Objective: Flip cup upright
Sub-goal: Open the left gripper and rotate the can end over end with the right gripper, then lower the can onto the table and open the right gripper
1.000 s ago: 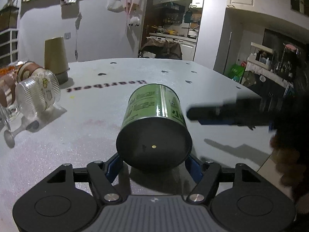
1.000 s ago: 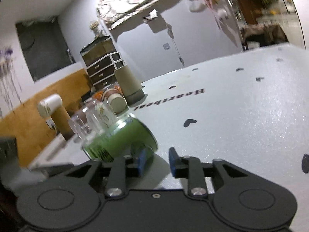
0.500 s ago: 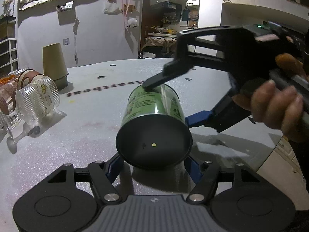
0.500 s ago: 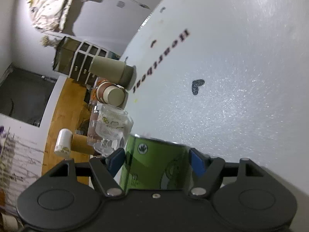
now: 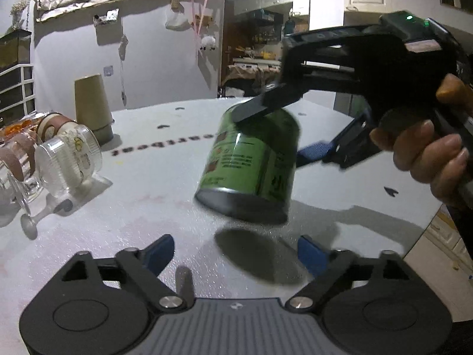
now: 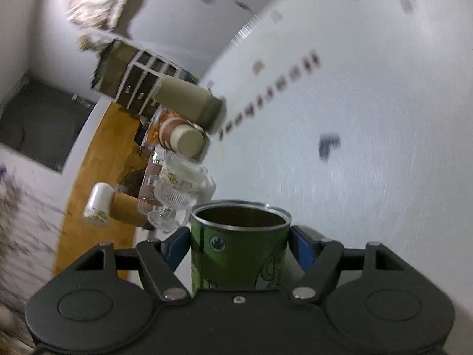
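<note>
Green cup: off the desk, tilted, dark base low and toward my left camera, mouth up and away. Its shadow lies on the desk directly beneath. Edges blurred.

Right tongs: clamped on the cup, one blue pad on each side of the wall just below the rim. My right camera looks over the open mouth; interior dark and bare. In the left view I see the right tongs reaching in from the right, one finger across the cup's upper end, the other against its right side, and the hand gripping the handle.

Left tongs: apart, holding nothing, blue pads spread wide below the cup, not touching it.

Left side of desk: clear stemmed glass on its side; brown paper cup mouth-down behind it. Black "Heartbeat" lettering and small heart marks on the desk.
</note>
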A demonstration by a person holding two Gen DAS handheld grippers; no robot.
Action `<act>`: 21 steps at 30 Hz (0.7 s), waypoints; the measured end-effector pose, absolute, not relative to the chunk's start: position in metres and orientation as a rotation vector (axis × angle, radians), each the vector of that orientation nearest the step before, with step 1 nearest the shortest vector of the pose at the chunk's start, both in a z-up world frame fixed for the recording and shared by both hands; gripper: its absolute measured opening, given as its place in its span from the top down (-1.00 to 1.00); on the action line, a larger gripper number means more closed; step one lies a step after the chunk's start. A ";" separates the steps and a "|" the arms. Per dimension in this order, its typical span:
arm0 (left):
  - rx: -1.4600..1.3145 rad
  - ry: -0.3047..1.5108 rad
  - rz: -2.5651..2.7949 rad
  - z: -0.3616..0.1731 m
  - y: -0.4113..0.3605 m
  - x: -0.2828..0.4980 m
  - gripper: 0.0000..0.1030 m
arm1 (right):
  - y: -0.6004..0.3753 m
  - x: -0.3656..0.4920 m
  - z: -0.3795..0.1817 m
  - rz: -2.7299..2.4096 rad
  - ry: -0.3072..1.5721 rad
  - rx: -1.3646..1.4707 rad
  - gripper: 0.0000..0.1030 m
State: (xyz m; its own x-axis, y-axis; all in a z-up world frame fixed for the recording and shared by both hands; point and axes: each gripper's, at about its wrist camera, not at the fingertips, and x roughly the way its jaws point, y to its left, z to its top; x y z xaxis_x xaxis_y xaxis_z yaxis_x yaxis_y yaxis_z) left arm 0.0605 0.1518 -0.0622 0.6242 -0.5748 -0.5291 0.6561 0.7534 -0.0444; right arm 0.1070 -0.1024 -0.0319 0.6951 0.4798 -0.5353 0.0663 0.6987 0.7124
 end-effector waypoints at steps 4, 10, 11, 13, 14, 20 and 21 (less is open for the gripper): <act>0.142 0.526 -0.701 -0.059 0.156 0.059 -0.96 | -0.108 0.097 -0.004 0.202 0.663 0.570 -0.42; 0.112 0.516 -0.675 -0.057 0.161 0.062 -1.00 | -0.123 0.102 0.021 -0.034 0.515 0.256 -0.41; 0.109 0.514 -0.672 -0.057 0.162 0.062 -1.00 | -0.127 0.105 0.023 -0.068 0.500 0.225 -0.41; 0.105 0.506 -0.665 -0.057 0.163 0.062 -1.00 | -0.137 0.114 0.026 -0.138 0.479 0.166 -0.41; 0.104 0.502 -0.662 -0.057 0.164 0.062 -1.00 | -0.141 0.117 0.026 -0.171 0.471 0.138 -0.41; 0.095 0.487 -0.649 -0.056 0.166 0.062 -1.00 | -0.173 0.144 0.019 -0.335 0.463 0.064 -0.41; 0.092 0.483 -0.646 -0.056 0.166 0.062 -1.00 | -0.179 0.149 0.017 -0.358 0.469 0.067 -0.41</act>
